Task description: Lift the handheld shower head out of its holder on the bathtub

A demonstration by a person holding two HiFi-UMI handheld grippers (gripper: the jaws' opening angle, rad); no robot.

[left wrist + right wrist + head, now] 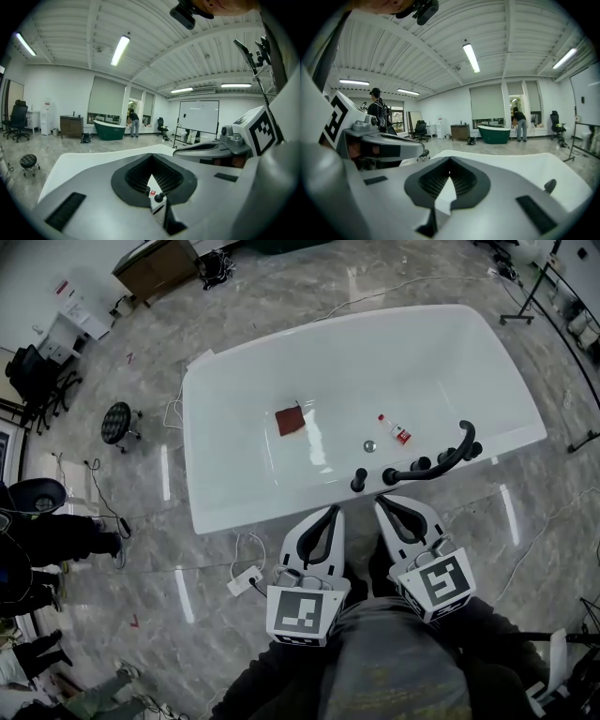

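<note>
The black handheld shower head (442, 459) rests in its holder on the near right rim of the white bathtub (225, 493), with black knobs (359, 480) beside it. My right gripper (382, 503) is shut and empty, its tip just short of the rim below the handle's left end. My left gripper (335, 512) hangs alongside it, also shut with nothing held. In the left gripper view the jaws (151, 157) meet, and a knob (158, 197) shows through their gap. The right gripper view has the shut jaws (450, 160) over the tub rim (525, 164).
Inside the tub lie a red-brown square (290, 419), a small bottle (395, 430) and the drain (369, 445). A power strip (246, 579) and cables lie on the marble floor. A stool (117, 422) and people (37, 540) are at left, stands (525, 296) at right.
</note>
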